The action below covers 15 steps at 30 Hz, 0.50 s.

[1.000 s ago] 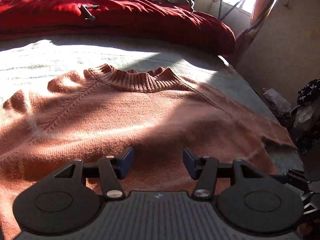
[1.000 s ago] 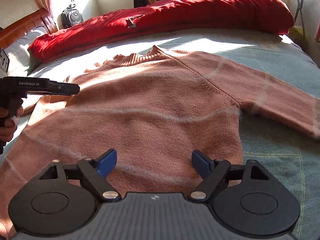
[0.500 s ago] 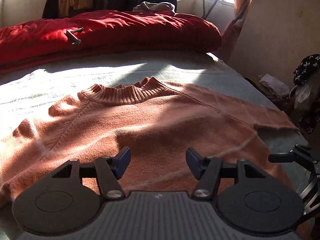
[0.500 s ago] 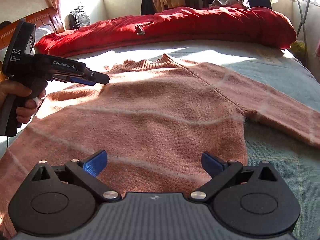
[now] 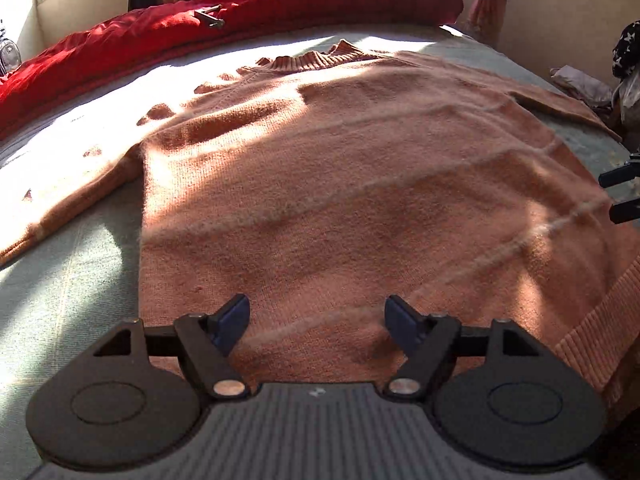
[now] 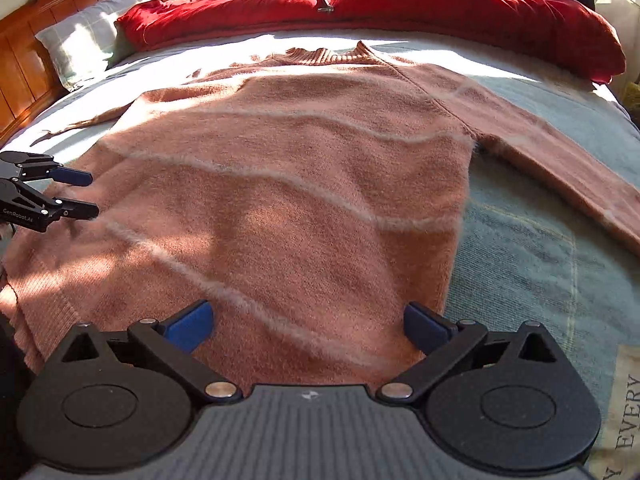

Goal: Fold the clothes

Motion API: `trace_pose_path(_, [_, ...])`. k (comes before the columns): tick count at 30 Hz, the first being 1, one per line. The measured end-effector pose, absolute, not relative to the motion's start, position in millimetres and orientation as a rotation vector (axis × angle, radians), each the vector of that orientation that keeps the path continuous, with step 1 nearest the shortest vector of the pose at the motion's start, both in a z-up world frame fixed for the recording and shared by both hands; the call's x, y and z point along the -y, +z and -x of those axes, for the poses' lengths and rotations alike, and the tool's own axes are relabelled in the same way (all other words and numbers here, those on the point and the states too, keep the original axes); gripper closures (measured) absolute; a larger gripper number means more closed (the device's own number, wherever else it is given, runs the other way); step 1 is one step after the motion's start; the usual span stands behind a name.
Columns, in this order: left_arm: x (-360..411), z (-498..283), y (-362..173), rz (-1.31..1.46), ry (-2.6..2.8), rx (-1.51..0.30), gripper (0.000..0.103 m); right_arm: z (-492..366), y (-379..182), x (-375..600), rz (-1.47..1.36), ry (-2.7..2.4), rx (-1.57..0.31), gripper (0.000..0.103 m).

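Note:
An orange knit sweater [image 5: 340, 168] [image 6: 288, 184] with pale wavy stripes lies flat and face up on the bed, collar away from me, both sleeves spread sideways. My left gripper [image 5: 318, 322] hovers over the sweater's lower left part; its jaws are opening and nothing is between them. My right gripper [image 6: 308, 326] hangs over the lower right part near the side seam, jaws wide open and empty. The left gripper [image 6: 82, 194] shows at the left edge of the right wrist view. The right gripper's fingertips [image 5: 618, 176] show at the right edge of the left wrist view.
A pale blue-green bed cover [image 6: 532, 248] lies under the sweater. A red quilt [image 6: 380, 4] is bunched along the far side, with a pillow [image 6: 84, 36] and wooden headboard [image 6: 24, 52] at left. Clutter [image 5: 580, 84] sits on the floor beyond the bed's right edge.
Both grippers have drawn back from the collar toward the sweater's hem, the left one shifting left, and both jaws have spread wider. The sweater has not moved.

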<state>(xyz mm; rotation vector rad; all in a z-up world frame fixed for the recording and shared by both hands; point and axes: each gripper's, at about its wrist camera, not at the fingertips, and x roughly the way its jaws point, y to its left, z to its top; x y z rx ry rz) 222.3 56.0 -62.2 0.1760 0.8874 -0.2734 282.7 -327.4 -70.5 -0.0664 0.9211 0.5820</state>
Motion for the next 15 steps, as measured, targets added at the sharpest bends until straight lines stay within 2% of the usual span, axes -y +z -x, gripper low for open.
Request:
trace_pose_path(5, [-12, -228, -44, -0.205, -0.435, -0.797, 0.028, -282, -66, 381, -0.293, 0.519, -0.914, 0.0])
trace_pose_path(8, [17, -232, -44, -0.214, -0.538, -0.78, 0.028, -285, -88, 401, -0.539, 0.549, -0.966, 0.0])
trace_pose_path(15, [51, -228, -56, -0.224, -0.63, -0.81, 0.028, -292, -119, 394, -0.78, 0.645, -0.966, 0.0])
